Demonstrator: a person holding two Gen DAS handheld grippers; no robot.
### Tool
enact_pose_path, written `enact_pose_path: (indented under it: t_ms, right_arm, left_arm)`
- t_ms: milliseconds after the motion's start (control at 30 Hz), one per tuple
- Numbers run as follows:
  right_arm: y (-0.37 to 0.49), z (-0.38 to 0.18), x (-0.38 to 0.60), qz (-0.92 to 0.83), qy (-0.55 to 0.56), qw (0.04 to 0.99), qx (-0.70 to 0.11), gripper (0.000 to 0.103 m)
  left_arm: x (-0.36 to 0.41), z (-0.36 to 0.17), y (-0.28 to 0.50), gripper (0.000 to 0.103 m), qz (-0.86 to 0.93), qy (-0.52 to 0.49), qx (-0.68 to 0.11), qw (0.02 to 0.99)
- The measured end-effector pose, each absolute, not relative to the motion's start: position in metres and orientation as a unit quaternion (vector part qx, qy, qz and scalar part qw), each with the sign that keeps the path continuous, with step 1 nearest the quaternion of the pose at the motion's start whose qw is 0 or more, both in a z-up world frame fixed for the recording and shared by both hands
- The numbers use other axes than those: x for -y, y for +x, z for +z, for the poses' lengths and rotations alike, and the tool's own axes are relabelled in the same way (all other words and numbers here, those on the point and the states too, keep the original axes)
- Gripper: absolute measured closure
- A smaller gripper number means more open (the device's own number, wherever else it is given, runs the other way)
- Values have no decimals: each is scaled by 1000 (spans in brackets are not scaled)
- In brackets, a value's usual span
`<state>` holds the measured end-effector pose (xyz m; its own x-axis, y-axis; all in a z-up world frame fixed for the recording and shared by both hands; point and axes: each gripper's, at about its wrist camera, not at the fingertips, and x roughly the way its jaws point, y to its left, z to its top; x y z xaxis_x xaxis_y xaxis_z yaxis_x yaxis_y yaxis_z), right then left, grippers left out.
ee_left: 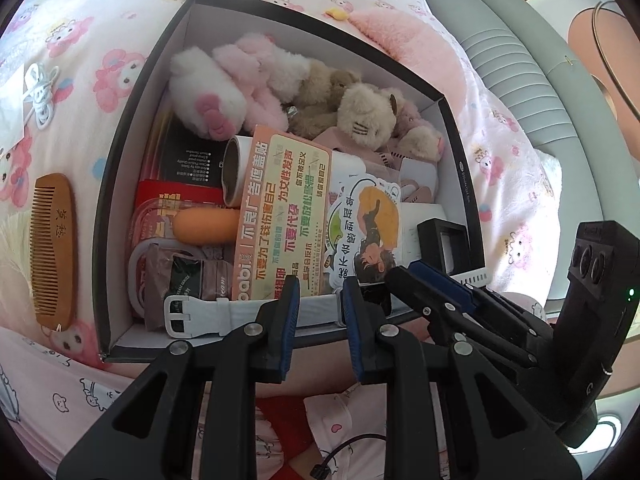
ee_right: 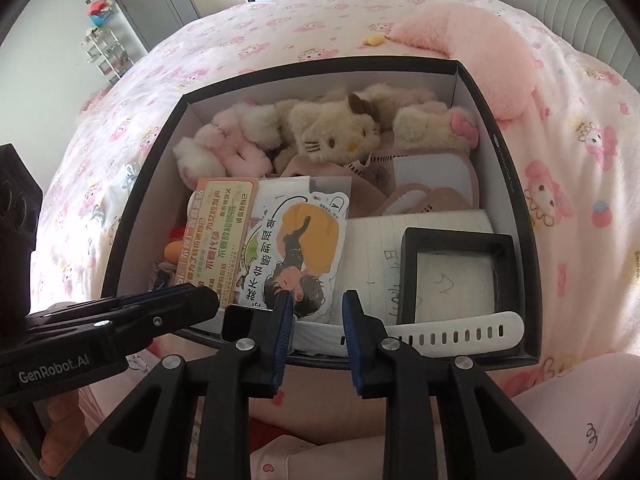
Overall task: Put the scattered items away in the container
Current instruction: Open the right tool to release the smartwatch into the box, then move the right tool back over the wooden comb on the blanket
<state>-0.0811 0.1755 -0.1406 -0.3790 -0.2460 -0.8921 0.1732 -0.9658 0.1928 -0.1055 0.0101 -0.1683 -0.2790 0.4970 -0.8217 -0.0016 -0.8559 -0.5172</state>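
1. We see a black box point(ee_left: 120, 184) with a white inside sitting on a bed with a pink cartoon-print sheet point(ee_left: 100, 40); it is already well filled.
2. At the far end of the box we see plush toys: a white paw plush point(ee_left: 208, 100), pink fluffy ones and a beige cat plush point(ee_right: 340, 132).
3. In the middle we note a cardboard tube point(ee_left: 236, 172) lying under an orange sticker sheet point(ee_left: 284, 216) with printed text, and beside that a cartoon figure sticker point(ee_right: 300, 248).
4. An orange oval item point(ee_left: 208, 226) and snack packets lie along the left side of the box in the left wrist view.
5. A black square frame point(ee_right: 456, 272) rests on a lined paper in the near right corner.
6. A white watch strap point(ee_right: 452, 330) lies along the near wall inside the box; its buckle end point(ee_left: 180, 316) shows in the left wrist view.
7. The left gripper point(ee_left: 320, 312) hangs over the near edge of the box, jaws part open with a narrow gap, nothing pinched; the strap lies beneath the gap.
8. The right gripper point(ee_right: 316, 320) sits just beside it, jaws likewise part open and empty, over the same strap.
9. A wooden comb point(ee_left: 52, 248) lies on the sheet left of the box, outside it; a white cord point(ee_left: 40, 92) lies farther up.
10. A pink pillow point(ee_right: 472, 48) lies beyond the far right corner of the box.
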Motion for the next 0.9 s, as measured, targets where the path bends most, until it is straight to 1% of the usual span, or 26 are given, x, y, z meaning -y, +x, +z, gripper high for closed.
enact_pose_path:
  t_ms: [167, 300, 433, 667, 900]
  right_arm:
    - [-79, -138, -175, -834, 538, 119, 36, 80]
    - [-69, -117, -173, -849, 515, 114, 37, 77]
    - [-58, -94, -172, -865, 489, 109, 39, 76]
    - [-32, -62, -161, -880, 463, 106, 27, 75]
    - [-13, -50, -144, -883, 454, 117, 17, 75]
  left_arm:
    - [-15, -160, -100, 80, 786, -564, 201, 155]
    - [-20, -135, -89, 80, 811, -531, 181, 163]
    - [-21, -107, -75, 79, 836, -501, 155, 164]
    - [-10, -80, -51, 79, 847, -478, 160, 171]
    - [5, -69, -28, 79, 855, -467, 158, 160]
